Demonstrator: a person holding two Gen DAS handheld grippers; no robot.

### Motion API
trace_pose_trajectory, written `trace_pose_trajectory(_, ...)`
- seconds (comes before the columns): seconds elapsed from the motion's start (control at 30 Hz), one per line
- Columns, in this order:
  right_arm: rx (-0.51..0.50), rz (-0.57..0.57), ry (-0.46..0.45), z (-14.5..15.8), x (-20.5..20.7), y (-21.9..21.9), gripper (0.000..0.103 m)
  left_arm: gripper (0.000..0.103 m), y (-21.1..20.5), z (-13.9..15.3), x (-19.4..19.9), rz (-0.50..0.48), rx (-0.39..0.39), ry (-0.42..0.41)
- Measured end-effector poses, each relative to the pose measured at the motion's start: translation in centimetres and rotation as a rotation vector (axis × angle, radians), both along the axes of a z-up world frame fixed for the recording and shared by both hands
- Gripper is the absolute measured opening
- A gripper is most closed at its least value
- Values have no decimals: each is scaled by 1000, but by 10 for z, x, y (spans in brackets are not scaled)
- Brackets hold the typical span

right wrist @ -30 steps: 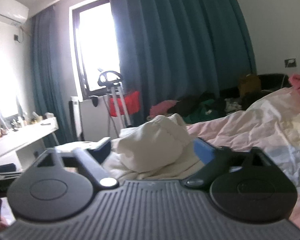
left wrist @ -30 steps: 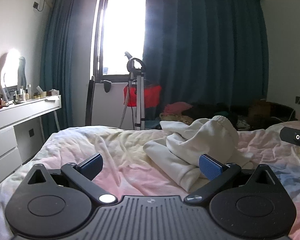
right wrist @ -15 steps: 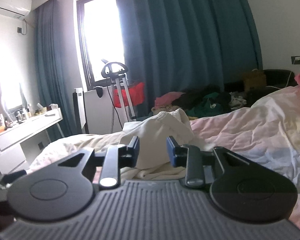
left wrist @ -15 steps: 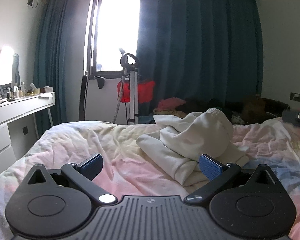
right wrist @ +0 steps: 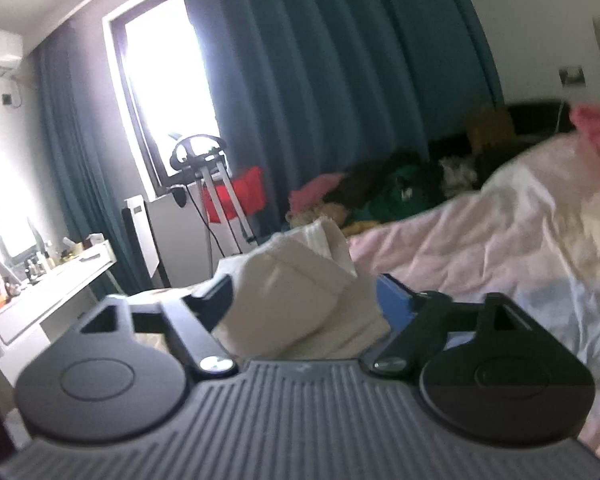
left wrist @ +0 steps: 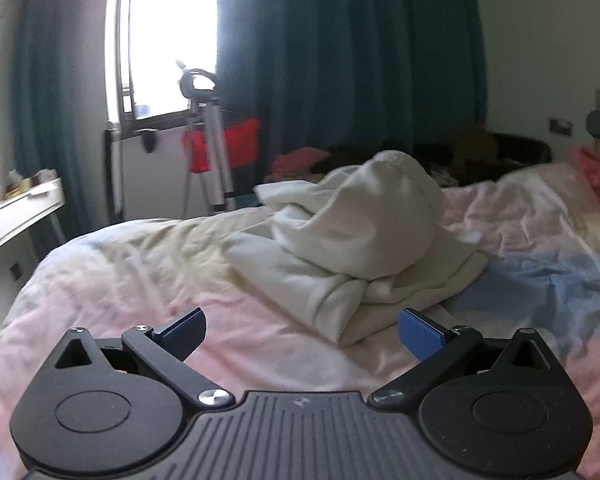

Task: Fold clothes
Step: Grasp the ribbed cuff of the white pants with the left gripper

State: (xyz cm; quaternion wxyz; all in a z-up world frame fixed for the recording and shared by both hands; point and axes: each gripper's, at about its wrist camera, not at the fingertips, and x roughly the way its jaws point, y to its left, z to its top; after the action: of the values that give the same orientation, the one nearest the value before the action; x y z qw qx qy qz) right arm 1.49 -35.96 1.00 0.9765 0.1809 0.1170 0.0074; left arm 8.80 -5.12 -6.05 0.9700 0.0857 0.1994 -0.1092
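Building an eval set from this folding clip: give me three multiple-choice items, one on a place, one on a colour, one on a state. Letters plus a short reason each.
1. Where does the white garment lie?
A. bunched on the bed
B. hung over the tripod
C. on the white desk

2. What colour are the curtains behind the bed?
A. red
B. dark teal blue
C. yellow

3. How do the jaws of the left gripper stand?
A. shut on the garment
B. shut on nothing
C. wide open, nothing between the pads

Key:
1 A: the garment sits in a crumpled heap on the pink and cream bedcover.
2 B: long teal-blue folds hang beside the bright window.
3 C: in the left wrist view the two blue pads stand far apart, with only bedcover between them and the garment farther ahead.
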Motion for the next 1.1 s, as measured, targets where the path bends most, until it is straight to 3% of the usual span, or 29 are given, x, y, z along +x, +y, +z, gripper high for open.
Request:
trace_pose_trajectory(0.17,67,-74,42,-17,6,-18,83,103,-36,13,62,-103,73,-28)
trace_pose_trajectory(0.33,68,-102,83,-30,18,-22,83,103,-86,30,133,-143,123,-36)
trace_pose_trajectory(0.47,59,-155,108,-41,28,-24,83,103,-129,33,183,-164,128,5)
trace_pose_trajectory(0.63,135,-161,149,-57,46,-30,83,97,-178,24,232,-154,185,74)
trace_pose_trajectory(0.67,139,-160,152,-59,48,-29,83,89,-185,19,241,-150,195,103)
trace_pose_trajectory(0.7,143,-159,154,-60,49,-28,83,71,-192,14,250,-140,218,147)
trace_pose_trajectory(0.77,148,-155,161,-63,53,-26,83,59,-199,6,261,-119,244,206)
trace_pose_trajectory(0.9,129,-129,176,-66,58,-19,83,33,-195,8,256,-109,205,207)
trace_pose_trajectory(1.1,111,-139,161,-63,57,-16,83,25,-151,41,188,-166,134,111)
